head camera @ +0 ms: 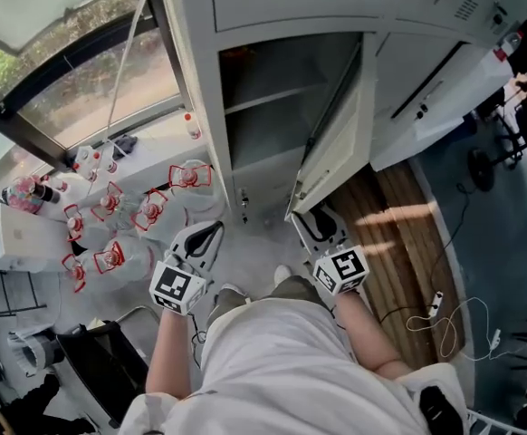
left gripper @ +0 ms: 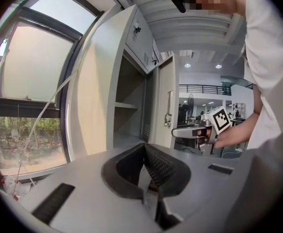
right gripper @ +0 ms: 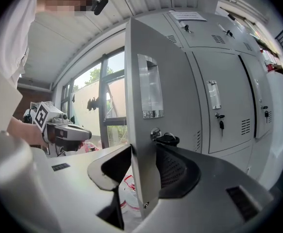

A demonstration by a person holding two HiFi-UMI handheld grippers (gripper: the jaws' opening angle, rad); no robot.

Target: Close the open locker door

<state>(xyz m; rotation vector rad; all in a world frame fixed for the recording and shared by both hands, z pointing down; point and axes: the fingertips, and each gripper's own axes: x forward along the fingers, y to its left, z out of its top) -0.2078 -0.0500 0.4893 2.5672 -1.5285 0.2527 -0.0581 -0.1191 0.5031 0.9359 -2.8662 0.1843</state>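
Note:
The grey locker door (head camera: 336,143) stands open, swung out from the compartment (head camera: 263,107) with its shelf. My right gripper (head camera: 316,220) is at the door's free edge near its lower corner. In the right gripper view the door edge (right gripper: 141,106) with its handle recess and lock stands between the jaws of the right gripper (right gripper: 145,152), and a gap shows beside the left pad. My left gripper (head camera: 207,234) hangs left of the door in front of the compartment, shut and empty (left gripper: 144,152). It sees the door (left gripper: 167,106) and the right gripper (left gripper: 192,130).
Several clear bottles with red caps (head camera: 110,207) lie on the floor to the left, below a large window (head camera: 73,80). Closed lockers (right gripper: 219,101) continue to the right. A wooden strip (head camera: 408,234) and a white cable (head camera: 449,320) are on the right floor.

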